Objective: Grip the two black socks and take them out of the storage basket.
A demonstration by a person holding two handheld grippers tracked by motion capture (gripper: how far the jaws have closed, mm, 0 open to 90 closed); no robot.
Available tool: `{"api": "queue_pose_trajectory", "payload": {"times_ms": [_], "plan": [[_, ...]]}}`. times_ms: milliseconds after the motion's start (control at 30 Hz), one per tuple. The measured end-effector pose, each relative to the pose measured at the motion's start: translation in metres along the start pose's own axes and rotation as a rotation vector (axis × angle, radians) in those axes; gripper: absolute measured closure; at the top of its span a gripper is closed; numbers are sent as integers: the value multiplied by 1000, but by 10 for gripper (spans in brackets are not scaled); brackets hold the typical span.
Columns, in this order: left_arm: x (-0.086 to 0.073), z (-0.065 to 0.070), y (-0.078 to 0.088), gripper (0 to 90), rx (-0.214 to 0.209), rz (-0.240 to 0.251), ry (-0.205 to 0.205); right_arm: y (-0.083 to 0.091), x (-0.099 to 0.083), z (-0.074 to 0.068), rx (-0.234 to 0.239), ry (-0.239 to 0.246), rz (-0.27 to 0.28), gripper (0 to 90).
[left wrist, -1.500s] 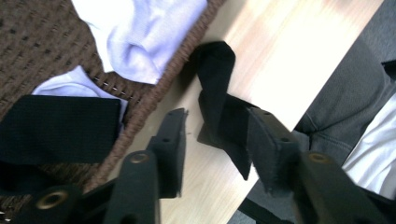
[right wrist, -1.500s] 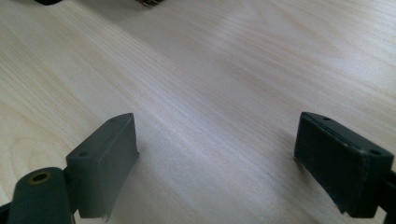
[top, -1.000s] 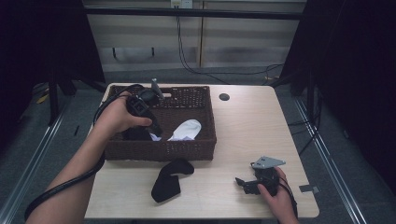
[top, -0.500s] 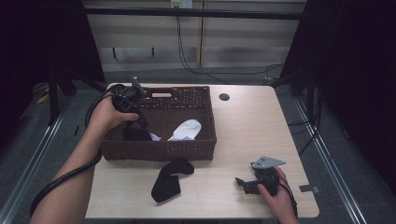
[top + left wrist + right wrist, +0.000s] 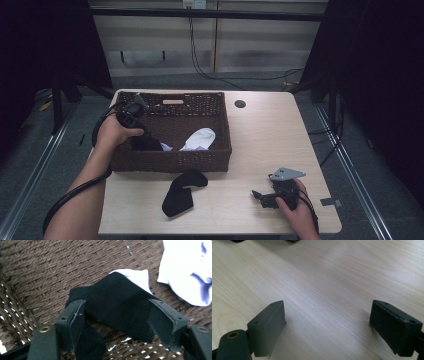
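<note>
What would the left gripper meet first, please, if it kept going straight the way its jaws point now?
Most likely the black sock lying in the wicker basket: the left gripper has its open jaws on either side of it, with the basket floor just behind.

No readable text, label, brand or number shows anywhere.

Basket walls (image 5: 170,162) hem the black sock (image 5: 117,302); bare table (image 5: 324,290) lies open ahead of the right gripper (image 5: 327,327).
</note>
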State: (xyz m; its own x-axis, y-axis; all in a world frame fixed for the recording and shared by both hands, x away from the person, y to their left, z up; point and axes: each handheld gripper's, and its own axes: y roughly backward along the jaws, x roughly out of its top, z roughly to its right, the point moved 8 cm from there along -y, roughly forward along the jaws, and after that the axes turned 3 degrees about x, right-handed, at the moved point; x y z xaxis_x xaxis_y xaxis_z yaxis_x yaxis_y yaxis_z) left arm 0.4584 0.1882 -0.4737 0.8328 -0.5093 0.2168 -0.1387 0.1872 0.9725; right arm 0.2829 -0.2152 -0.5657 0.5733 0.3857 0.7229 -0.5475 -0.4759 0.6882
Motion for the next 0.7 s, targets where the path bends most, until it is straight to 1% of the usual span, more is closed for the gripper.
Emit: {"api": "queue_pose_trajectory", "payload": {"times_ms": [33,67,100,133,233,300,333,400,467,500,533,600,633,667,700], "plan": [[-3,-4,-4,295,1,-11,6,0,0,0,0,0,0,123],[-3,-4,-4,295,1,-11,6,0,0,0,0,0,0,123],[-6,-8,-7,294,12,-21,13,0,0,0,0,2,1,123],[-7,-10,-8,294,15,-21,22,0,0,0,0,2,1,123],[-9,-13,-11,295,14,-29,26,0,0,0,0,2,1,123],[-10,-14,-13,295,19,-24,39,0,0,0,0,2,1,123],[-11,-15,-15,295,21,-29,44,0,0,0,0,2,1,123],[-12,-17,-18,295,25,-35,46,0,0,0,0,2,1,123],[-15,-18,-23,296,29,-60,43,0,0,0,0,2,1,123],[-15,-18,-23,298,29,-60,43,0,0,0,0,2,1,123],[-17,-18,-27,301,39,-72,43,0,0,0,0,0,-1,123],[-20,-18,-30,330,31,-91,45,0,0,0,0,0,-1,123],[-21,-19,-31,338,35,-94,42,0,0,0,0,0,-1,123],[-22,-19,-32,377,38,-103,47,0,0,0,0,0,-1,123],[-23,-18,-33,437,34,-110,50,0,0,0,0,0,-1,123]]}}
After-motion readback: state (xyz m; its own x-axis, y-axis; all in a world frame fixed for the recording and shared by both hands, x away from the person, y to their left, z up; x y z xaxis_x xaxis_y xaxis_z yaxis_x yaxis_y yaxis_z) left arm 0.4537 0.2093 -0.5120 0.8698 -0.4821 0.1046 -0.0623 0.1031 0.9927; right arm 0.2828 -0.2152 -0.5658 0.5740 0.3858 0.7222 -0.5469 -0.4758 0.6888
